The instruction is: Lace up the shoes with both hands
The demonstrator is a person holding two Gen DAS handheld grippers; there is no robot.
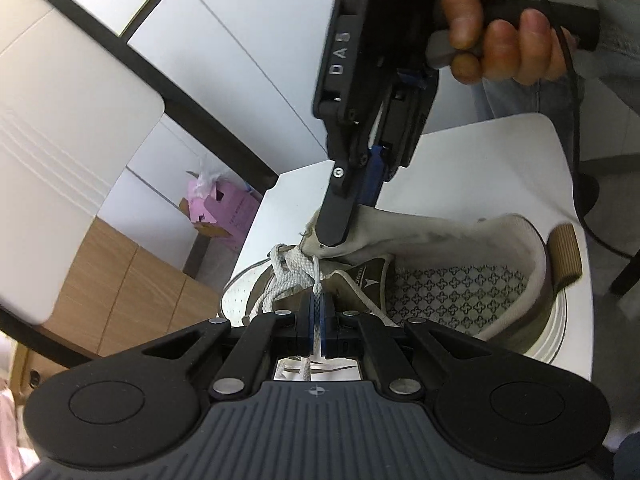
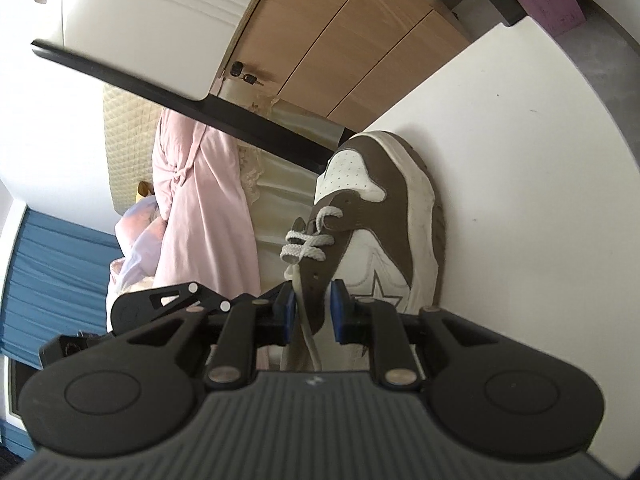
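Your left gripper (image 1: pixel 317 320): jaws together, clamped on white lace (image 1: pixel 316 332). Your right gripper (image 2: pixel 313 312): pads pressed on brown eyelet flap (image 2: pixel 316 280) of shoe (image 2: pixel 384 216). Shoe: brown and white sneaker, on white table (image 2: pixel 520 200), partly laced. Your hand (image 1: pixel 504 36): wrapped round right gripper's handle.
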